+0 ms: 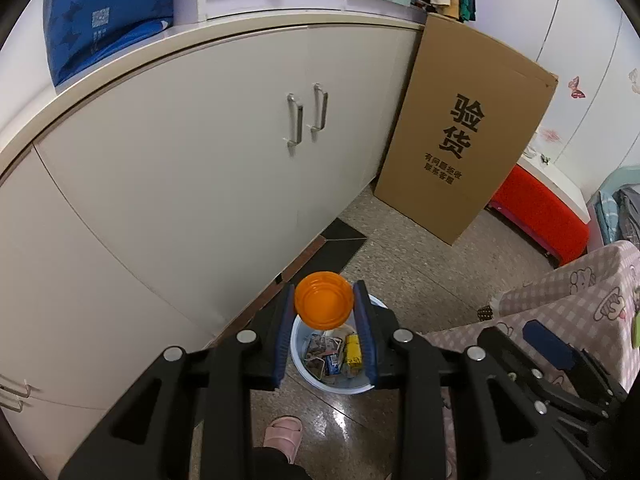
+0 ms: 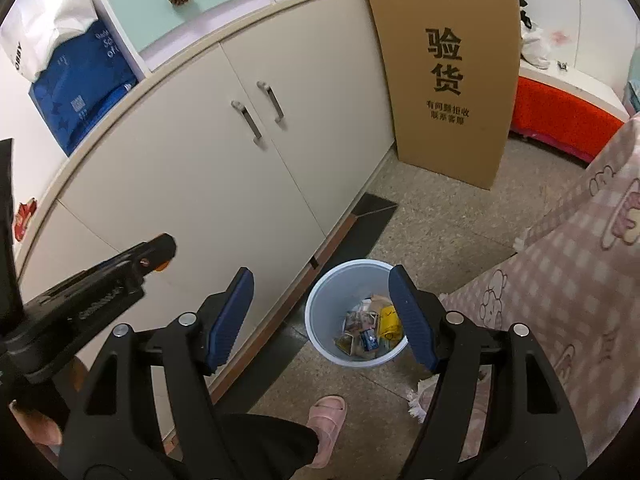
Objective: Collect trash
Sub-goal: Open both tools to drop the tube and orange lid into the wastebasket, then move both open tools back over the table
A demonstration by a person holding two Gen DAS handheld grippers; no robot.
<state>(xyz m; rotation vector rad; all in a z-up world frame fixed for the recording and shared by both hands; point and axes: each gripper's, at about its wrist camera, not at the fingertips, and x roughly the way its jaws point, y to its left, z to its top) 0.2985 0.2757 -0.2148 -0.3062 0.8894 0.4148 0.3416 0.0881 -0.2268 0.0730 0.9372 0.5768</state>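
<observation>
1. Orange plastic bowl (image 1: 324, 300) is pinched between the blue pads of the left hand-held gripper (image 1: 325, 312), tilted so that its hollow side faces the camera. It hangs just above the pale blue bin (image 1: 320, 380), over the far part of the rim.
2. Inside the bin some trash (image 2: 370, 330) already lies at the bottom: a yellow packet, a small blue carton and some printed wrappers. So a part of the collecting seems to be done.
3. The right hand-held gripper (image 2: 322, 320) stands spread wide over the same bin, and nothing is between its pads. From this it looks probable that its own piece is already in the bin, but which of the pieces was its own cannot be told.
4. What remains here, as a judgement: the bowl is not yet in the bin. The left jaws must spread so that it falls in. Because the bowl hangs near the rim and is tilted, it could strike the edge and roll on the floor (image 2: 420, 232) beside the white cupboard (image 2: 200, 168).
5. No other loose trash is seen on the floor around the bin, between the cupboard, the cardboard box (image 2: 452, 80) and the pink checked cloth (image 2: 560, 280). The person's foot in a pink slipper (image 2: 326, 420) stands just before the bin. Whether more trash waits elsewhere cannot be told.
</observation>
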